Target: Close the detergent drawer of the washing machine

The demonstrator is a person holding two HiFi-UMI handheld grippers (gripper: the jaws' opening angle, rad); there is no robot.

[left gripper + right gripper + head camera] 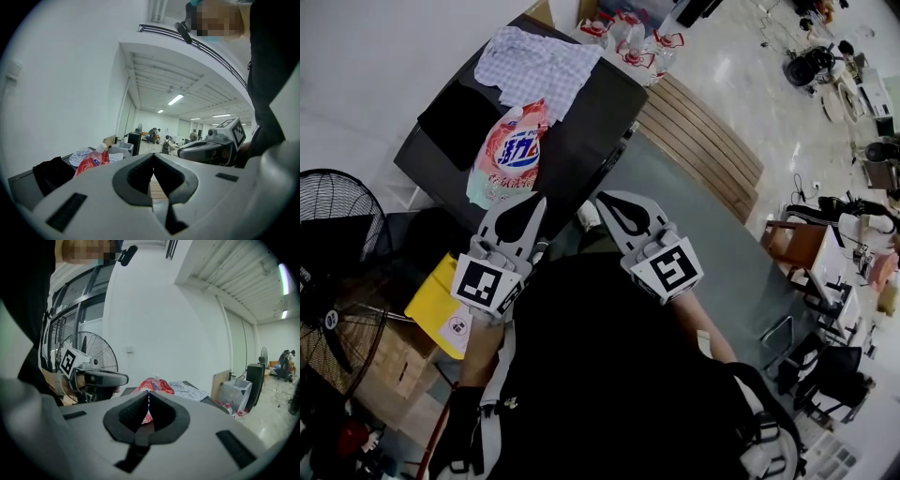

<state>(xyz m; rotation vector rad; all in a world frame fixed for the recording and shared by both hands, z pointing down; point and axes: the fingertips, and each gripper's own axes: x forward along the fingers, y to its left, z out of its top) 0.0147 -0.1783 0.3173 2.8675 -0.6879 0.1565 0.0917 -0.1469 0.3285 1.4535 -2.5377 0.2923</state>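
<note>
Seen from your head, the left gripper (pixel 534 199) and the right gripper (pixel 600 197) sit side by side close to your chest, both on your side of a pink detergent pouch (pixel 508 155). The pouch lies on a dark worktop (pixel 591 122). A black cloth (pixel 459 117) lies just beside the pouch and a checked cloth (pixel 539 66) just beyond it. Each gripper's own view shows its jaws pressed together with nothing between them. The red past the right gripper's tips is the pouch, well beyond them.

The detergent drawer and the front of the washing machine appear in no view, so nothing here tells you whether the drawer is open or shut. The pose fits two stages: grippers about to go to an open drawer, or drawn back from one already pushed home. As a judgement, closed jaws make a good blunt tip. Were the drawer open, a square press on the middle of its front should keep it from skewing.

Only the head view shows the whole worktop. Only the left gripper view shows the long room beyond the pouch, with distant people (pixel 165 143) and ceiling lights (pixel 176 99). The right gripper view shows the fan (pixel 89 355) upright against the wall, where the head view catches its cage from above.
</note>
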